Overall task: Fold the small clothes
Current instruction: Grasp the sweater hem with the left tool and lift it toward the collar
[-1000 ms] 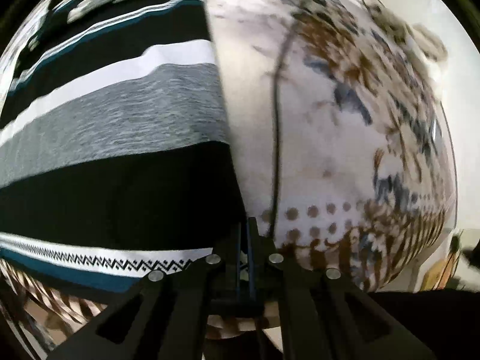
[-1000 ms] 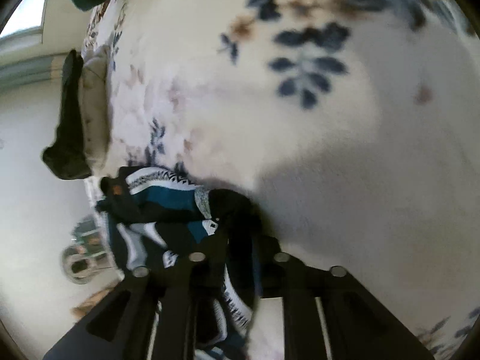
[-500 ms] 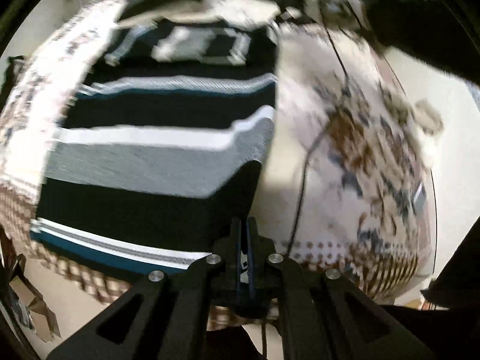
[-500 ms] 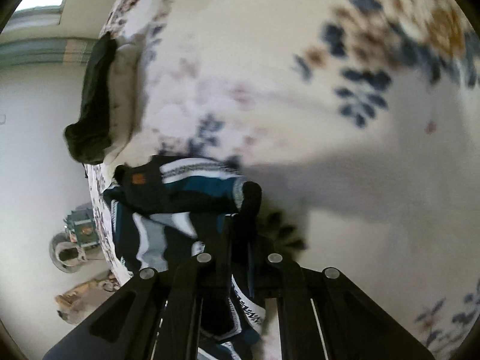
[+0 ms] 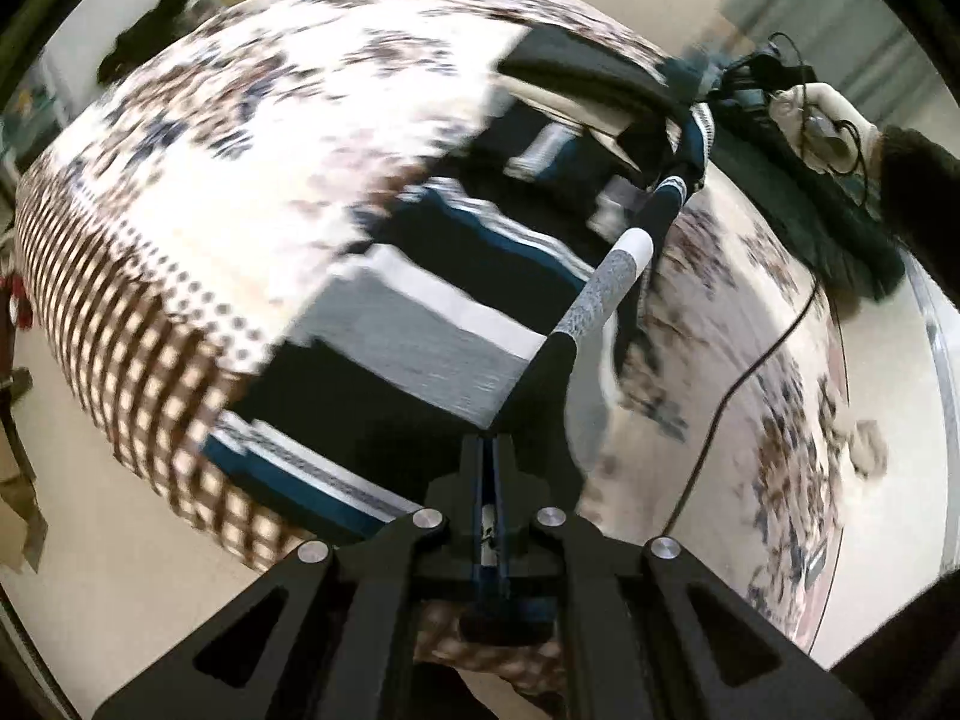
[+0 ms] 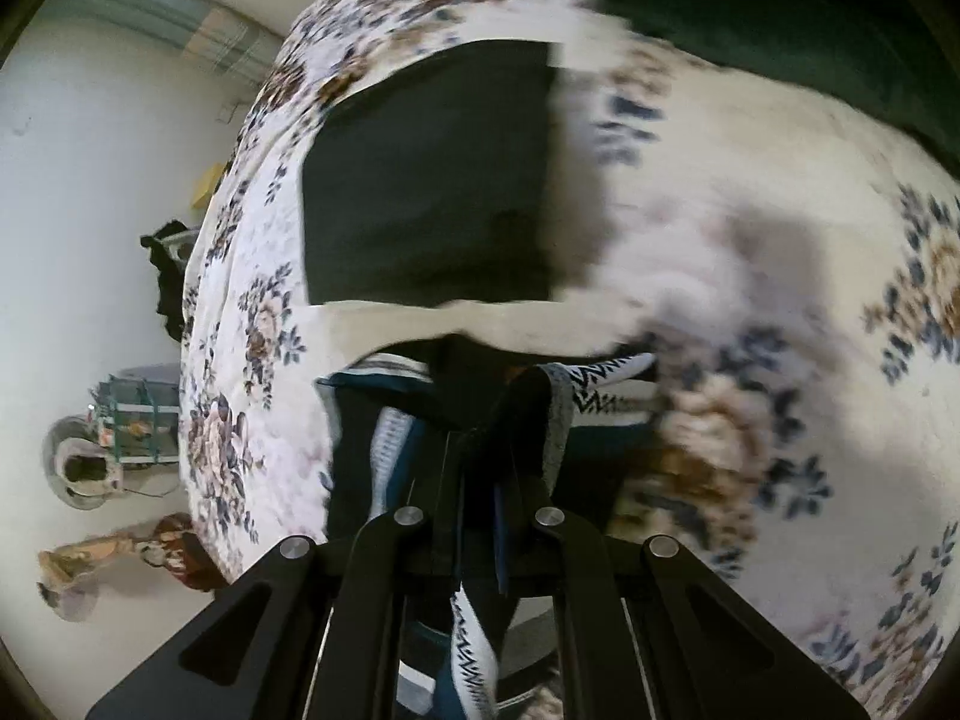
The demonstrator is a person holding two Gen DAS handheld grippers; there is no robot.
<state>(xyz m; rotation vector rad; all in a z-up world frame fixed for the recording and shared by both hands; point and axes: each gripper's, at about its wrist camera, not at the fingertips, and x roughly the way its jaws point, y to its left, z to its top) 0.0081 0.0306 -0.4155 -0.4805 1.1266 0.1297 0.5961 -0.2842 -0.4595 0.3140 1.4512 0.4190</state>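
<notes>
A striped sweater (image 5: 420, 312) in black, grey, white and teal lies on a flowered bedspread (image 5: 210, 138). My left gripper (image 5: 493, 450) is shut on the sweater's near edge, which is lifted into a taut ridge running away to the upper right. At the far end of that ridge the right gripper (image 5: 750, 87) holds the cloth. In the right wrist view my right gripper (image 6: 480, 450) is shut on a bunch of the sweater (image 6: 576, 396), with zigzag trim hanging below.
A folded black garment (image 6: 432, 180) lies on the bedspread (image 6: 750, 210) beyond the right gripper, on beige cloth. A dark green cloth (image 6: 780, 12) lies at the far right. A black cable (image 5: 756, 372) crosses the bed. Floor clutter (image 6: 108, 444) stands off the bed's edge.
Both grippers have lifted and swung with the sweater's edge, so it now stands up as a ridge over the body. The right wrist view now faces the folded black garment.
</notes>
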